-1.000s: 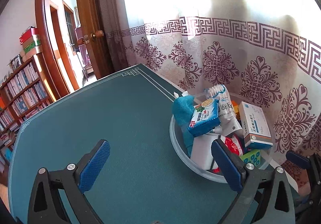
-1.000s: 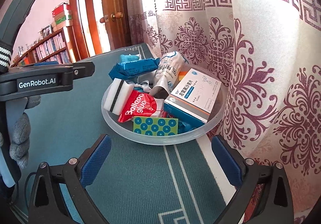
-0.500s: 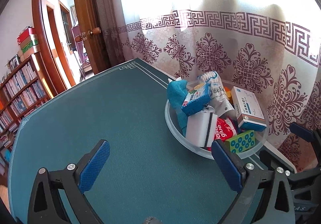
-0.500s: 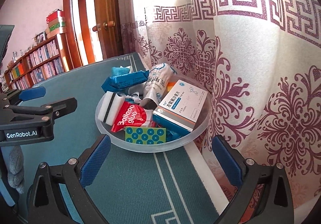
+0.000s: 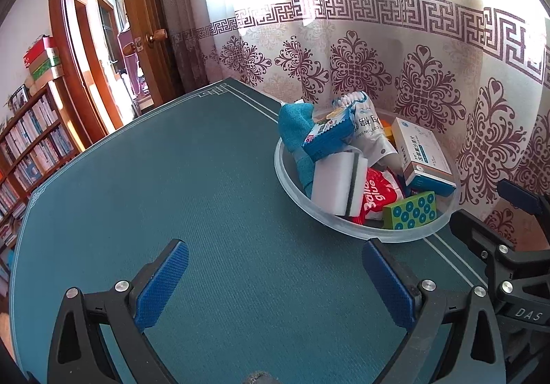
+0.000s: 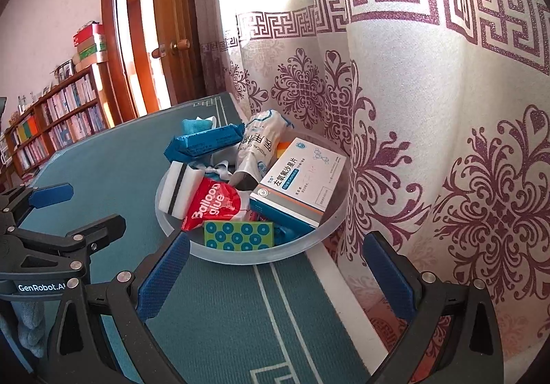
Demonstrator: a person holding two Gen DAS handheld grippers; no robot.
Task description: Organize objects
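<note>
A clear bowl (image 5: 361,235) is seen at the far right edge of the teal table (image 5: 172,177), right up against the patterned curtain (image 5: 361,50), and it is heaped with small things. In the left wrist view, a white sponge (image 5: 338,183) with a dark stripe is propped at the near side, with a red glue packet (image 5: 376,196) beside it and a green dotted box (image 5: 409,211) leaning on the rim. A white and blue medicine box (image 5: 421,152) is laid along the curtain side, a blue wrapped pack (image 5: 330,136) is perched on top, and a teal cloth (image 5: 294,126) is draped at the left. The left gripper (image 5: 275,284) is held over bare table short of the bowl, its blue pads spread wide with nothing between them. The right gripper (image 6: 275,281) is likewise held wide apart and empty, its left pad just in front of the bowl's rim, the dotted box directly ahead. A bookshelf (image 6: 58,119) and an open wooden door (image 6: 175,23) are visible behind.
</note>
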